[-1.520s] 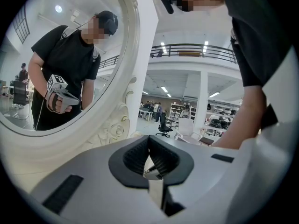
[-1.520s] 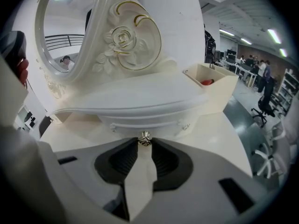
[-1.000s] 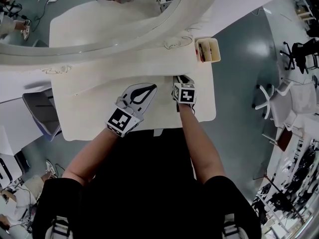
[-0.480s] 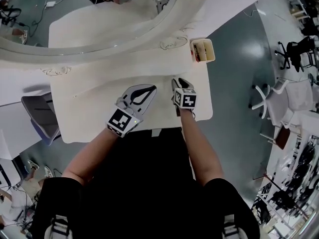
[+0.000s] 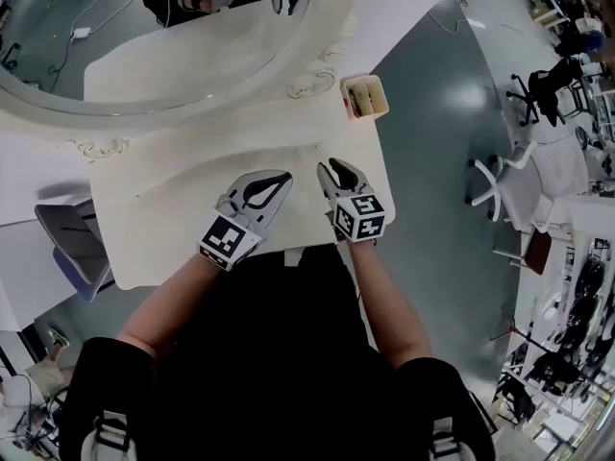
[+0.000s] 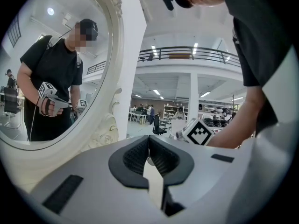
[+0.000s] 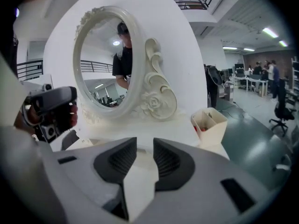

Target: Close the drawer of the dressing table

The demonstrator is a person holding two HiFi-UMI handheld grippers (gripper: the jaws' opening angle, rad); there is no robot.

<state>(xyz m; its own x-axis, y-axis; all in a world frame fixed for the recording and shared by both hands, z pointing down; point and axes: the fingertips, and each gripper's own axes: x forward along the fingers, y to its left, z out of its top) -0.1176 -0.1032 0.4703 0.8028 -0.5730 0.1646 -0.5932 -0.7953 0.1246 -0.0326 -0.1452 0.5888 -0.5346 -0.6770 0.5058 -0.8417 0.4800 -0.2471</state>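
The white dressing table [image 5: 183, 229] lies below me in the head view, and its top [image 7: 163, 129] also shows in the right gripper view. Its drawer front is hidden under the top and my body; only a small pale tab [image 5: 296, 254] shows at the front edge. My left gripper [image 5: 285, 176] hovers over the middle of the top, shut with its tips touching [image 6: 149, 139] and nothing in it. My right gripper [image 5: 330, 167] is beside it, raised above the top. Its jaws [image 7: 145, 143] have just been opening and stand open, with nothing between them.
A large oval mirror [image 5: 192, 65] in a carved white frame [image 7: 156, 97] stands at the back of the table. A small cream organizer box [image 5: 365, 96] sits at the back right corner. A grey seat [image 5: 67, 233] is at the left, a white chair [image 5: 500, 185] at the right.
My right gripper has lifted off the table's front edge and tipped up toward level. My left gripper has shifted slightly. The head view has swung a little.
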